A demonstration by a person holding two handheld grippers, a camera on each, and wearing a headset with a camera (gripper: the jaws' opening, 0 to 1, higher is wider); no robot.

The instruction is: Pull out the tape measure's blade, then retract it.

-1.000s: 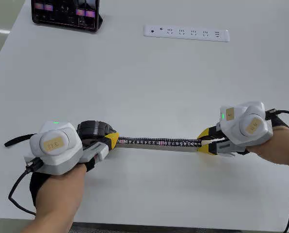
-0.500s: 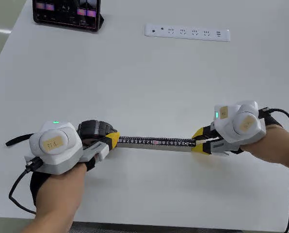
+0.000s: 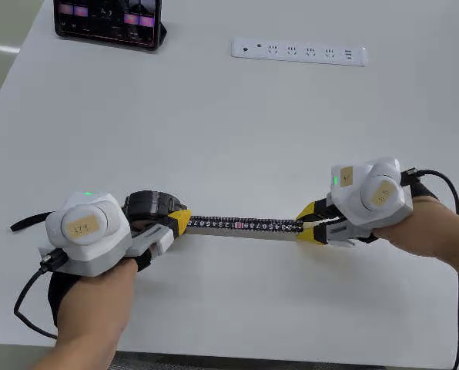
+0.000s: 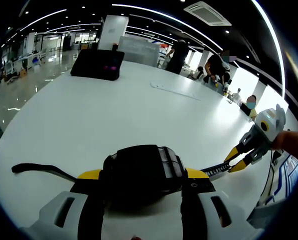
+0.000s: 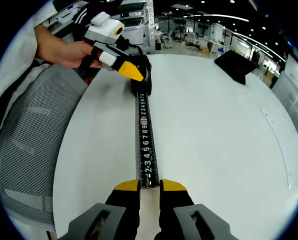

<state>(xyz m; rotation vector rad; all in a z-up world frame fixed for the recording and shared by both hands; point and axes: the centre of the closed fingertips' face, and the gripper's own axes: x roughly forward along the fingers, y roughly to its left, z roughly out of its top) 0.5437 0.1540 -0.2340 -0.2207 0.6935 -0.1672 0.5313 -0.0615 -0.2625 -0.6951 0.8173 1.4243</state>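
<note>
A black tape measure case (image 3: pixel 152 208) with a wrist strap lies on the white table, and my left gripper (image 3: pixel 174 223) is shut on it; its rubbery body (image 4: pixel 141 170) sits between my yellow-tipped jaws in the left gripper view. The black blade (image 3: pixel 243 225) with white numerals runs out level to the right. My right gripper (image 3: pixel 308 222) is shut on the blade's end. In the right gripper view the blade (image 5: pixel 144 145) stretches away from my right gripper (image 5: pixel 149 186) to the case (image 5: pixel 144 80) and the left gripper (image 5: pixel 123 64).
A white power strip (image 3: pixel 299 52) lies at the far side of the table (image 3: pixel 214 131). A dark tablet on a stand (image 3: pixel 110 21) stands at the far left. A grey mesh chair (image 5: pixel 34 150) is beside the table's near edge. Cables trail from both grippers.
My right gripper has moved left toward the case, and the exposed length of blade has grown shorter. The left gripper and the case have stayed in place.
</note>
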